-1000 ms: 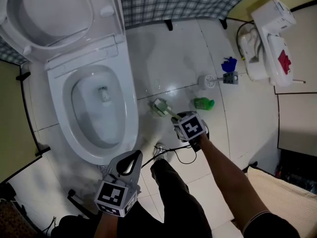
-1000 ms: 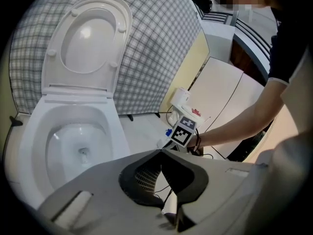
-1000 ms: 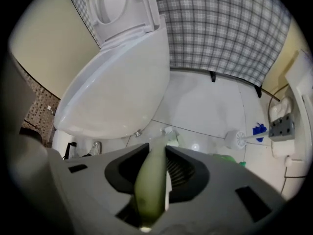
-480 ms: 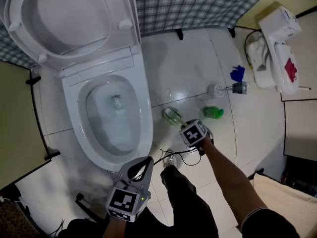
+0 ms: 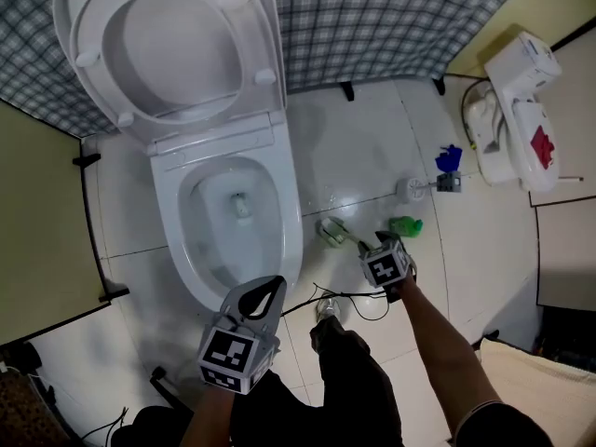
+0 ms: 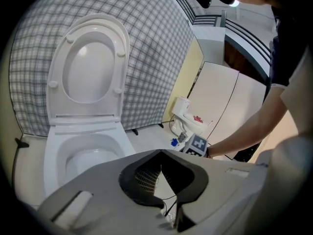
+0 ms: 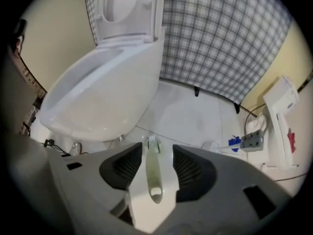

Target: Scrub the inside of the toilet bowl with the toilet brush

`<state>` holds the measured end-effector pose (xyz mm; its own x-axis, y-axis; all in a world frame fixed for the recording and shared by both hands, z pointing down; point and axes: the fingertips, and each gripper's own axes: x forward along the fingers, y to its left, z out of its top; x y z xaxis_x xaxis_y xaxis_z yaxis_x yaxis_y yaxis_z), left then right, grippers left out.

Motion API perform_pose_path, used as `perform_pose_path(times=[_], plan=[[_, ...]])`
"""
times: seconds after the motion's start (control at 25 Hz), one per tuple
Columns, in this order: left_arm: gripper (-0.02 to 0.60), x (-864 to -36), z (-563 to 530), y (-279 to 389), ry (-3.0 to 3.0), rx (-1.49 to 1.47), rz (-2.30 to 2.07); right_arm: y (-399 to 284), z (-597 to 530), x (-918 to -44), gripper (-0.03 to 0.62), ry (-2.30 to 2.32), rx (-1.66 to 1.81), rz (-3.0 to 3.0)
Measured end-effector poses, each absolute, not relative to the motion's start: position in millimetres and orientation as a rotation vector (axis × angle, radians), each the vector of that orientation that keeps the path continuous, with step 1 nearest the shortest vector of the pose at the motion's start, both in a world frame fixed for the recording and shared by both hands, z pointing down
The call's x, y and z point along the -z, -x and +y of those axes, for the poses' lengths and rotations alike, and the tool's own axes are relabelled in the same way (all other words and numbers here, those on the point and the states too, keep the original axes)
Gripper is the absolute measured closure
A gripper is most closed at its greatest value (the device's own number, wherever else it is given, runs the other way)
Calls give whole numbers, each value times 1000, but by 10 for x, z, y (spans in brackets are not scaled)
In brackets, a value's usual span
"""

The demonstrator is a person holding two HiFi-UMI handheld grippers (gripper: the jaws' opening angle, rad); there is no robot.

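Right gripper (image 7: 157, 147), at the bowl's (image 5: 291, 231) four o'clock, jaws opening round the brush (image 7: 152, 175), judged a release onto the floor; left gripper (image 6: 160, 155) clenched, empty

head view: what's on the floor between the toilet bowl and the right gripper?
Head view: the toilet brush lies there, head toward the toilet bowl, handle between the right gripper's opening jaws, as the right gripper view shows.

"What's lying on the floor (image 5: 354, 147)?"
"A green bottle (image 5: 406, 225), a small blue thing (image 5: 449, 159) near it, and a thin black cable (image 5: 349, 298)."
"And behind?"
"A checked screen (image 5: 372, 17). A white machine (image 5: 517, 110) stands at its right end."
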<state>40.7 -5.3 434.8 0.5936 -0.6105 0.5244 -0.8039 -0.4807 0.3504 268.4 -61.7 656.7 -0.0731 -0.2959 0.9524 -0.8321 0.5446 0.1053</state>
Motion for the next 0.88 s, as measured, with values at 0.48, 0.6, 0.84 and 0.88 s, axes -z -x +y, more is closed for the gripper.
perform_pose_path(times=[0.48, 0.6, 0.84, 0.88], plan=[[581, -2651, -73, 143, -2368, -319, -1231, -1629, -840, -3366, 548, -1231, -273, -2183], [581, -2124, -6, 324, -2395, -238, -1287, -1276, -770, -2589, 592, -1241, -179, -2347], [581, -1175, 167, 618, -2485, -99, -1391, -527, -395, -1245, 586, -1153, -50, -2644], [581, -1069, 202, 639, -2497, -84, -1395, -418, -309, -1056, 585, -1143, -30, -2690]])
